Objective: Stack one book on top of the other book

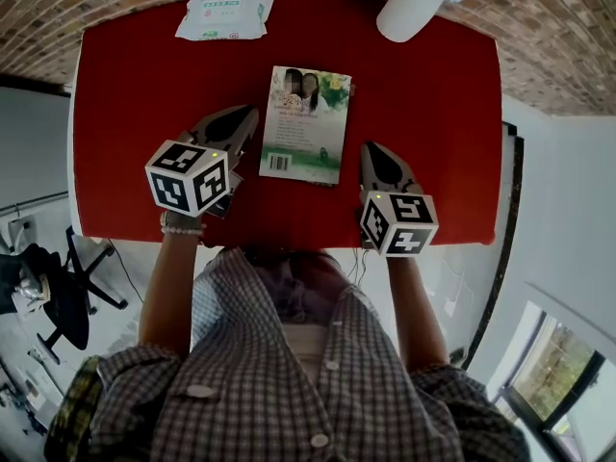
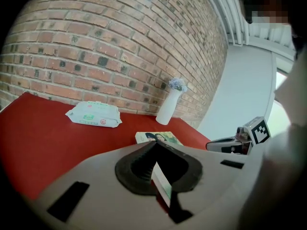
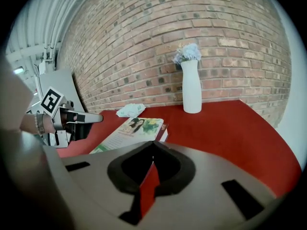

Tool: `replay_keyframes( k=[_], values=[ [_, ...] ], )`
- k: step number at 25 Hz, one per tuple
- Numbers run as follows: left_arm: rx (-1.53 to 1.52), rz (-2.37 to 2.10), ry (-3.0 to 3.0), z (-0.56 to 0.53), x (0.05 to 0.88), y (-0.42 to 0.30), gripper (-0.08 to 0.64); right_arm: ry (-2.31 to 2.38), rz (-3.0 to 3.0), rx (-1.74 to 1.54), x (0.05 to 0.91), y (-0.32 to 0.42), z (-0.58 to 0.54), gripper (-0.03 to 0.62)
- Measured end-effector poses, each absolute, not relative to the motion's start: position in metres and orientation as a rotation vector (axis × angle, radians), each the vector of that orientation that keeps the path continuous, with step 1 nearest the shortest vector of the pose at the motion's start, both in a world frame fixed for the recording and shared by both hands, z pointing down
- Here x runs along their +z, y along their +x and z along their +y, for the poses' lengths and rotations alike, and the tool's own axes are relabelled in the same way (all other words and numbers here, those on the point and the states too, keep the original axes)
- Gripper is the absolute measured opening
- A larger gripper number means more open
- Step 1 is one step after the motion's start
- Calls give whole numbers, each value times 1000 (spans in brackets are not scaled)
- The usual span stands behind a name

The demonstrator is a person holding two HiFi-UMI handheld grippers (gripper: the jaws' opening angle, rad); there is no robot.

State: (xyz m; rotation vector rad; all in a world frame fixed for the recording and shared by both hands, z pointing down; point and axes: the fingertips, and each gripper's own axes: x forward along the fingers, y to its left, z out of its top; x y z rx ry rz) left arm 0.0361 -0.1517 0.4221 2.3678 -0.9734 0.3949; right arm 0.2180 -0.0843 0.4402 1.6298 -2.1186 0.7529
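A book with a green photo cover (image 1: 306, 123) lies flat in the middle of the red table (image 1: 125, 114). In the right gripper view the same book (image 3: 132, 131) rests on a second, darker book whose edge (image 3: 164, 132) shows beneath it. My left gripper (image 1: 252, 114) hovers just left of the books, jaws shut and empty; in its own view the tips (image 2: 156, 143) meet in front of the book (image 2: 160, 137). My right gripper (image 1: 369, 148) hangs just right of the stack, near the front edge, shut with nothing held (image 3: 153, 143). Neither gripper touches the books.
A pack of wet wipes (image 1: 224, 15) lies at the table's back left. A white vase with pale flowers (image 1: 409, 8) stands at the back right, against the brick wall. An office chair (image 1: 58, 296) stands on the floor to the left of the table.
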Motion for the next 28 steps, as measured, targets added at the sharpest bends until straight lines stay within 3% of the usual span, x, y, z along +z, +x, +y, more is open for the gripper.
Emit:
replay_keyframes(
  k=[19,28],
  values=[
    [70,-1086,2532,-78,285,-17,8,1758,-2346,506,320,175,-42,6],
    [51,-1058,2627,-67,262,-32,8,1749,-2385,341,278,143,-36,6]
  ],
)
